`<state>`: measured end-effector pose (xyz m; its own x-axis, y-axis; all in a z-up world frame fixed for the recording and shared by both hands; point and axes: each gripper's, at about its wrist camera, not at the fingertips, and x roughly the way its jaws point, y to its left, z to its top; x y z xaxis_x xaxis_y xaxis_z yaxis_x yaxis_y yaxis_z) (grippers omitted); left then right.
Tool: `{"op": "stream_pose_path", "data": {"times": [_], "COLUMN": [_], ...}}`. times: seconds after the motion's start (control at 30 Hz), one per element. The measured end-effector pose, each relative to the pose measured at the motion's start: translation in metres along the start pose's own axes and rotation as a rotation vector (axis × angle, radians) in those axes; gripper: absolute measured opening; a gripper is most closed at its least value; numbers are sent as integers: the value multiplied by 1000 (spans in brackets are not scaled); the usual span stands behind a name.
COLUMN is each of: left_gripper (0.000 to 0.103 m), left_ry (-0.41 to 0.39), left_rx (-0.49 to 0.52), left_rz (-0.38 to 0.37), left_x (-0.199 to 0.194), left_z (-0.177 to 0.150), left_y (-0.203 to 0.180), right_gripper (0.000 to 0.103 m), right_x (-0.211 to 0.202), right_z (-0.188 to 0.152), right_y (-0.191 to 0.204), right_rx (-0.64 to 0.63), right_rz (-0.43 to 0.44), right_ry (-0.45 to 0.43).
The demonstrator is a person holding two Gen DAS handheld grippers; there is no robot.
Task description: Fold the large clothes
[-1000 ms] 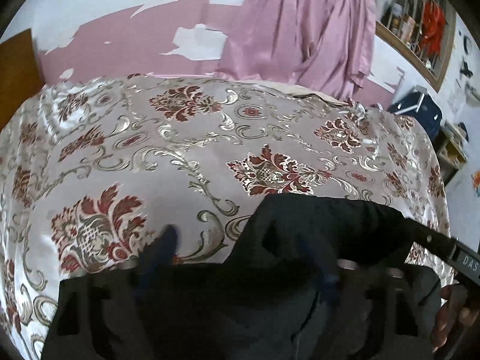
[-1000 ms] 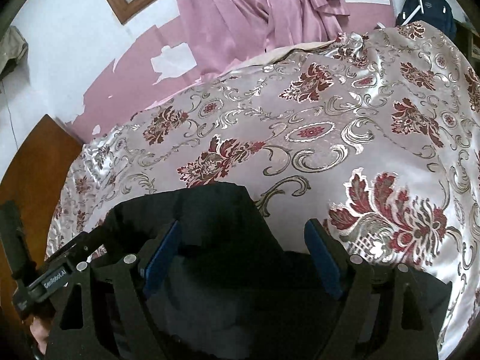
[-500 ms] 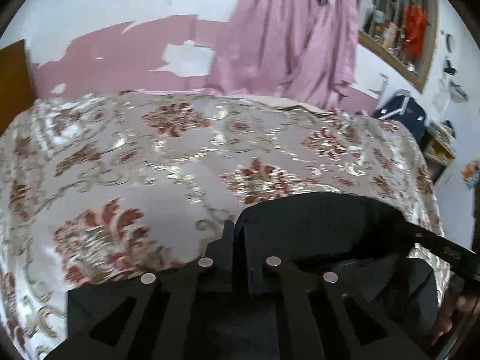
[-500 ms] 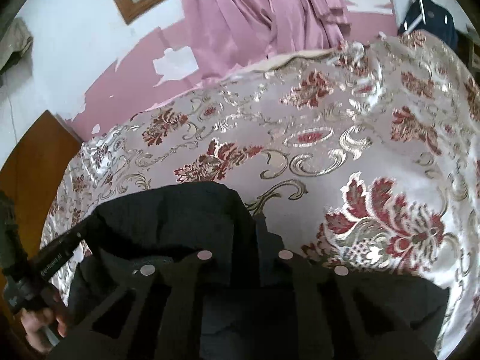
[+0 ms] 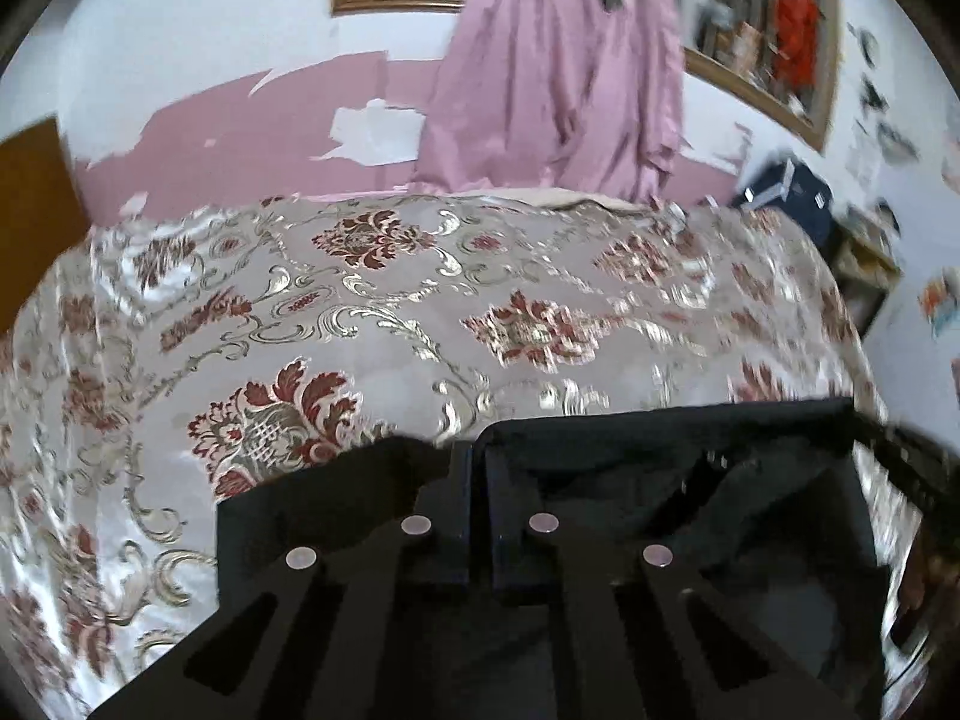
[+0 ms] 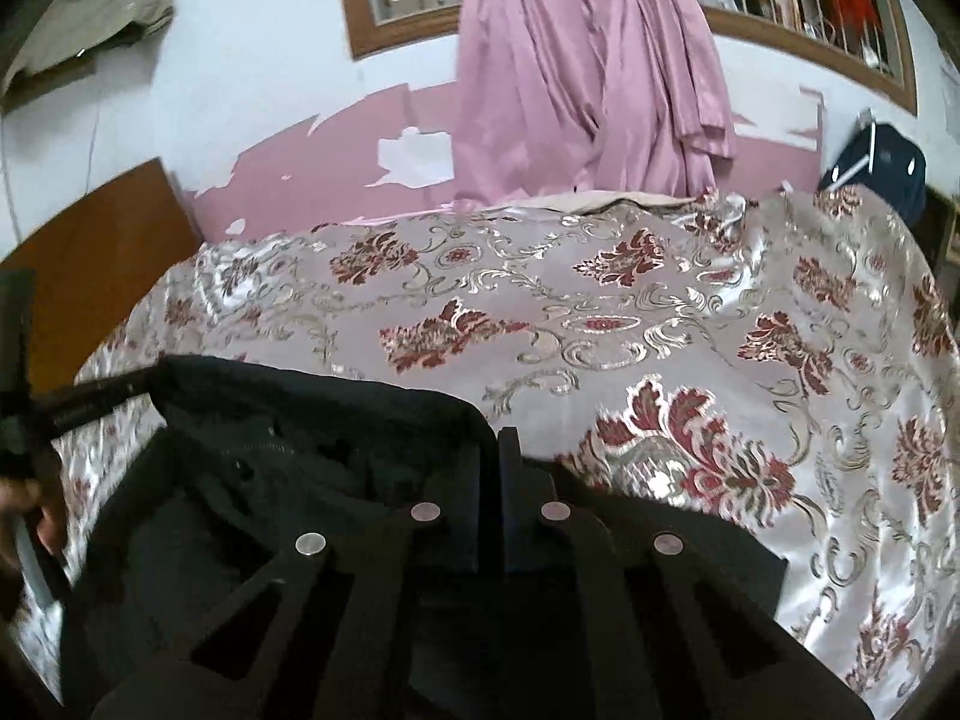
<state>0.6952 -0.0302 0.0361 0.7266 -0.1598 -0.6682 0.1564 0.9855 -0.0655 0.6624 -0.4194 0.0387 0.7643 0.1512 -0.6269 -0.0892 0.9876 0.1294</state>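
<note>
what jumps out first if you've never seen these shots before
The shiny bedspread with dark red flowers and silver scrolls fills the middle of both views. A black garment lies bunched at its near edge, with the left gripper and the right gripper each shut on a fold of its upper edge. Behind the bed, a pink curtain hangs against a wall of peeling pink paint.

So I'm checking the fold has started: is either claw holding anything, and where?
Both. The left claw and right claw each pinch the black garment along its far edge.
</note>
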Motion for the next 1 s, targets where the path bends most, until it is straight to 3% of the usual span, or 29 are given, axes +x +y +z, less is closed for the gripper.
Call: {"op": "stream_pose_path", "data": {"times": [0.23,0.5,0.77,1.0], "left_gripper": [5,5,5,5], "left_ry": [78,140,170,148], "left_rx": [26,35,49,35], "left_rz": [-16,-9,20,7], "left_x": [6,32,61,66], "left_z": [-32,-57,-70,-78], "left_y": [2,1,-4,-3], "right_gripper": [4,4,4,4], "right_x": [-10,12,46,59], "right_z": [-32,-61,-75,-83], "right_y": [6,7,11,16], "right_rx": [-75,-87,-103,-106], "right_rz": [-12,-31,-59,-78], "right_ry": [32,107,176,181]}}
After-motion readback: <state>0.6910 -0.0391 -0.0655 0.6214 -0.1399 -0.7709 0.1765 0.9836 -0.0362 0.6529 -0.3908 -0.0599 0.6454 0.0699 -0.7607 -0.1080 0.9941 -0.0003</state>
